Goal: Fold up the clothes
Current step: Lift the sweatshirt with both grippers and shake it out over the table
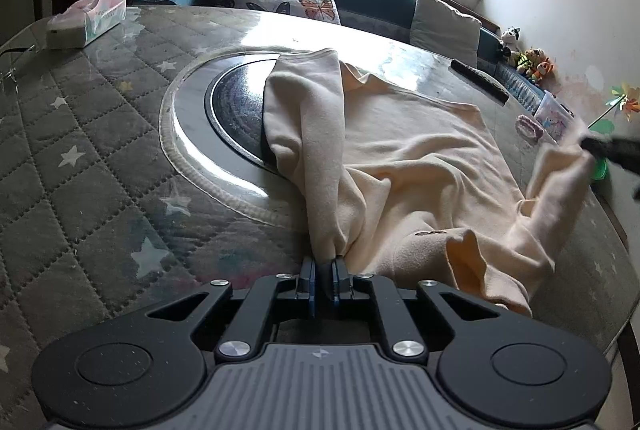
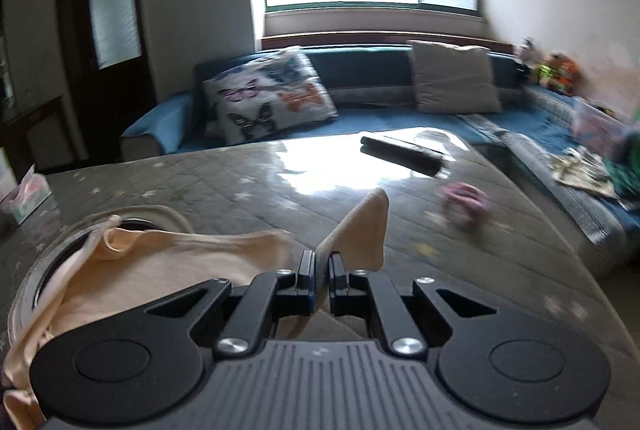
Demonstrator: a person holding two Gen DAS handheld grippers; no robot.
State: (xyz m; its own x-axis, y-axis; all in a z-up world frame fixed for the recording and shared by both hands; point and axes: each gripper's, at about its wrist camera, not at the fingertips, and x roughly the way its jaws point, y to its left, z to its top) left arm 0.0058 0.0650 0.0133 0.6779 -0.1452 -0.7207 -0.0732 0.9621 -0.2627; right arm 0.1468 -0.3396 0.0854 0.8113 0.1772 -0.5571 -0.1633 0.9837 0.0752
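Note:
A cream long-sleeved top (image 1: 420,166) lies spread on the quilted grey table cover (image 1: 80,166), partly over a round dark inset. My left gripper (image 1: 324,266) is shut on a bunched fold of the garment's near left side, where a sleeve folds back over the body. In the left wrist view the right gripper (image 1: 600,146) shows blurred at the far right, pinching the top's other sleeve end, which is lifted off the table. In the right wrist view my right gripper (image 2: 322,264) is shut on that cream sleeve end (image 2: 360,230), which sticks up between the pads; the cream top (image 2: 140,270) trails off to the left.
A tissue box (image 1: 86,16) sits at the table's far left. A black remote (image 1: 480,80) and a pink item (image 1: 530,126) lie near the far right edge. Behind the table runs a blue sofa (image 2: 360,118) with a butterfly cushion (image 2: 268,98), a grey cushion and plush toys.

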